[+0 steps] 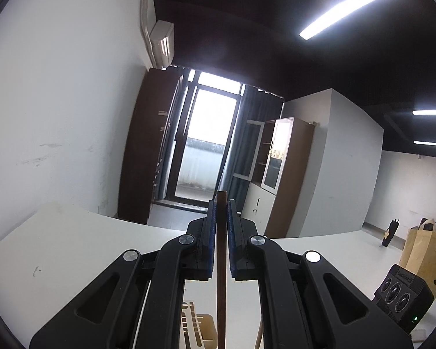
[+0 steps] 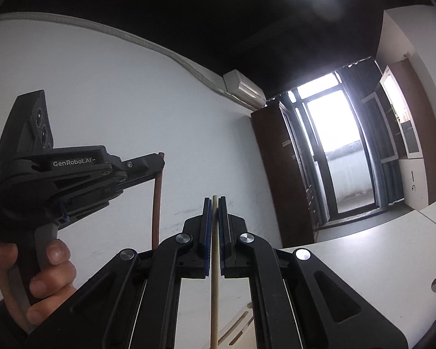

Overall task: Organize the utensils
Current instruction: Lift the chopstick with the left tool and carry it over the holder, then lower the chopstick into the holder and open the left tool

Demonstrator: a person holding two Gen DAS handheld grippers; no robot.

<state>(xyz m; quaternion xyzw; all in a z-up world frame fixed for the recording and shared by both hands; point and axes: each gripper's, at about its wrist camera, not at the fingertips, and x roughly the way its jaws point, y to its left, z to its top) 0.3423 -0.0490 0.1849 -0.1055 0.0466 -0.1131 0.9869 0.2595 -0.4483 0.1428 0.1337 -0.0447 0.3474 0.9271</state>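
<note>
Item one: my left claw (image 1: 221, 203), pointing level toward the window (image 1: 206, 142), jaws drawn narrow and clamped on a dark brown stick (image 1: 221, 261) that stands upright between the blue pads (image 1: 213, 232), its top just above the fingertips, its lower length running down out of view. Item two: my right claw (image 2: 215, 200), jaws pressed nearly together on a pale wooden stick (image 2: 214, 276), also upright, its tip just clearing the fingertips. Item three: from the right wrist view, my left claw appears at the left, held up by my hand (image 2: 40, 273) on its grey grip, the brown stick hanging straight down from its tip against the white wall (image 2: 101, 101). Item four: white table (image 1: 72, 247) below both claws. Item five: a light wooden slotted rack (image 1: 194, 325) lying on the table beneath the sticks, only partly visible. Item six: a tan bag (image 1: 421, 247) at the far right of the left wrist view
</note>
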